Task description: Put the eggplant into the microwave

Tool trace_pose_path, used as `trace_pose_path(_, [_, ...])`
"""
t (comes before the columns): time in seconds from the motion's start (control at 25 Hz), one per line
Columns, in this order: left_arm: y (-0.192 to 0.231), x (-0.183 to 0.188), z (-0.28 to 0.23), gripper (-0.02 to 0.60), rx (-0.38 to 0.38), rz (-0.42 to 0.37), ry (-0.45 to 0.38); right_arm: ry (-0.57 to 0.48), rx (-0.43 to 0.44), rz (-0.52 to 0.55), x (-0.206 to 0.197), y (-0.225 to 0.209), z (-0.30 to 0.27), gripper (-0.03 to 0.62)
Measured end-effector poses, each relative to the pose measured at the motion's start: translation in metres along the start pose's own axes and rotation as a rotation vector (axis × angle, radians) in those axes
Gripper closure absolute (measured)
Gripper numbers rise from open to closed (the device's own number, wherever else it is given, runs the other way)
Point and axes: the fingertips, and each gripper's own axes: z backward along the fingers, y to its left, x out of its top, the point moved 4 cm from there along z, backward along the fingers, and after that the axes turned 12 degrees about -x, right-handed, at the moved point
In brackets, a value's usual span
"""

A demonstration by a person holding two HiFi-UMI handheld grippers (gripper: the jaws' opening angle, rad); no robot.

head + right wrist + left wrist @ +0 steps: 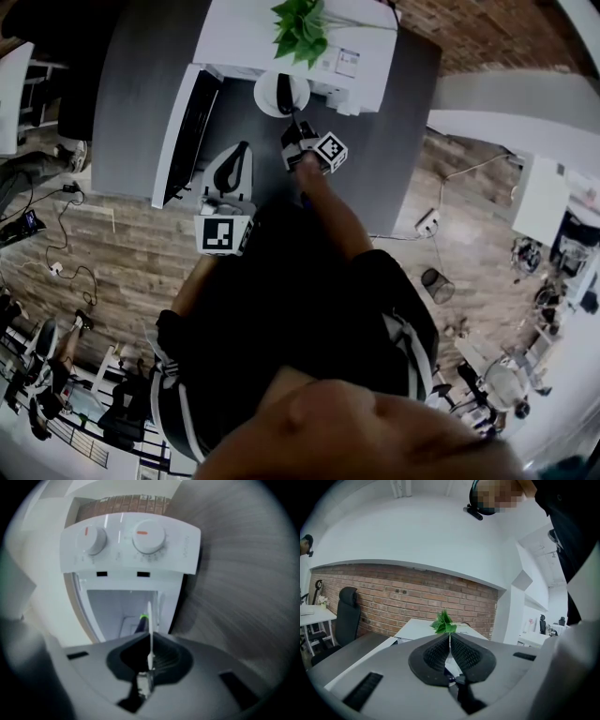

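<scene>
The right hand-held gripper [150,637] pinches the rim of a plate [149,620] — eggplant [140,624] on it, at the open microwave [131,550]; the left hand-held gripper [450,637] is clenched, empty.

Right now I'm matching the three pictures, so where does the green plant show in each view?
Head view: plant at top centre, atop the microwave.
Left gripper view: plant at centre, just above the left tool.
Right gripper view: not in it.
Shared landmark: the white microwave, in all three.
</scene>
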Motion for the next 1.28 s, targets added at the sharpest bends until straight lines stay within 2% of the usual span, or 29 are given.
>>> trace_pose_path(0.28, [0.002,0.000,0.000,0.538,0.003,-0.009,0.011,-0.005,-0.025,-0.019,0.001,-0.002,-0.009,0.556])
trace_pose_path(1.28, [0.018,-0.009,-0.006,0.538,0.029,0.031,0.050,-0.049,-0.007,-0.053,0.011,0.010,-0.045,0.556])
